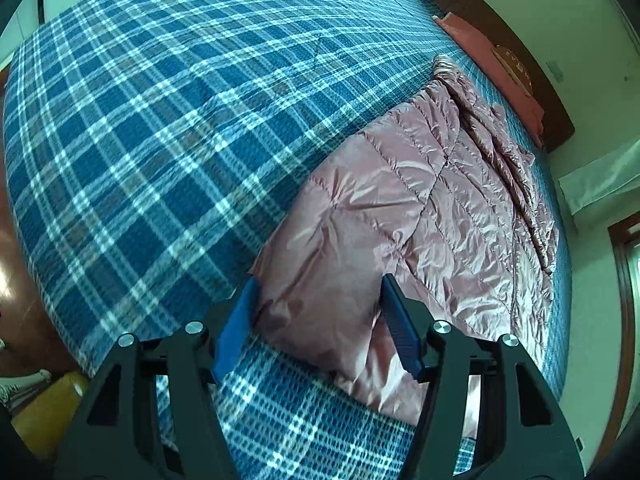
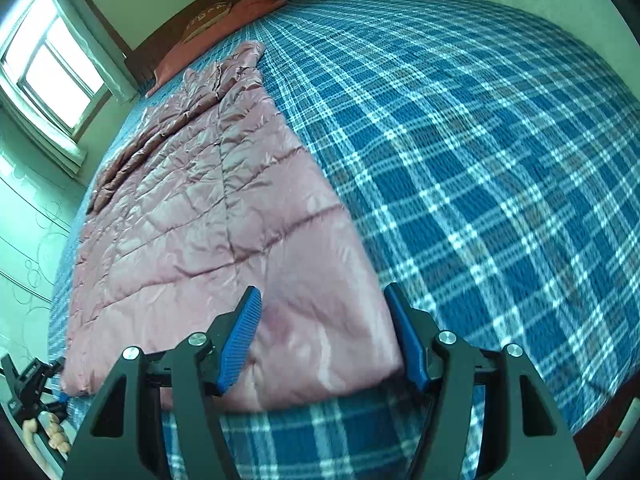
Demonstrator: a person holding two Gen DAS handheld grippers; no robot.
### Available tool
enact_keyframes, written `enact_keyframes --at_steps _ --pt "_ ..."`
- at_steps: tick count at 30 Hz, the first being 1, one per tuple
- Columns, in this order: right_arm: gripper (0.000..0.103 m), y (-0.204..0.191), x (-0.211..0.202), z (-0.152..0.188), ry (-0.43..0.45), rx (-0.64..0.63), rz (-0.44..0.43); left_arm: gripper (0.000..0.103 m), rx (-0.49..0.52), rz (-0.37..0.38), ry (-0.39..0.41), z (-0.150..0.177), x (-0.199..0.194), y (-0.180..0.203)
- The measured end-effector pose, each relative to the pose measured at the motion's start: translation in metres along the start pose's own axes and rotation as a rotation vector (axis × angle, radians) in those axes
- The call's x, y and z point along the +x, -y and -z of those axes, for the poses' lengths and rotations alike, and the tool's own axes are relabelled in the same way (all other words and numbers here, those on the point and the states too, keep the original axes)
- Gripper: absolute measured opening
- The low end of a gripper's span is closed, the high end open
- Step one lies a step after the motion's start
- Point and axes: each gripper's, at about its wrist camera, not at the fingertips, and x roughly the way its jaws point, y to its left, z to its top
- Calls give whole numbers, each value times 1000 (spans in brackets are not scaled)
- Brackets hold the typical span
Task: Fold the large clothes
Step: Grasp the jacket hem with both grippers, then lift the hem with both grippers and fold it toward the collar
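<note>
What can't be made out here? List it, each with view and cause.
- Left wrist view: pink jacket near hem hidden behind the left gripper.
- Right wrist view: jacket's near edge hidden behind the right gripper.
- Both views: blue plaid bedspread blurred; jacket's underside hidden.

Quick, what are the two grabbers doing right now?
Left gripper: open, over the near edge of the pink jacket, holding nothing.
Right gripper: open, over the jacket's near corner, holding nothing.

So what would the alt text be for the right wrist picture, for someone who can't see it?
A shiny pink quilted coat lies flat on a bed with a blue plaid blanket. The right gripper is open, its blue fingers straddling the coat's near corner. A window is at upper left.
</note>
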Motion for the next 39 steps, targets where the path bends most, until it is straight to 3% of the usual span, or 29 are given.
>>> enact_keyframes --at_steps 4,14,16,18,19,21,24,32,39 --pt "63 -7 -3 14 -20 10 -42 62 -58 35 -40 20 -6 -9" --pt "66 -27 13 14 29 28 -95 62 -10 64 43 2 18 7" --pt "66 -29 12 12 47 33 -99 55 10 67 62 2 16 12" --pt "55 -29 11 11 61 37 -115 34 30 92 64 0 16 15" --pt "50 -29 11 10 61 37 -119 31 33 103 58 -1 17 16" --pt "25 -30 16 8 48 43 -144 24 34 105 55 -1 20 17" --pt "14 -31 13 5 67 53 -174 14 60 126 73 -2 17 21" --pt "10 -49 -19 -16 183 20 -246 10 149 214 223 -28 -25 53" --pt "10 -80 -20 -63 251 -26 -291 10 186 261 266 -73 -26 102"
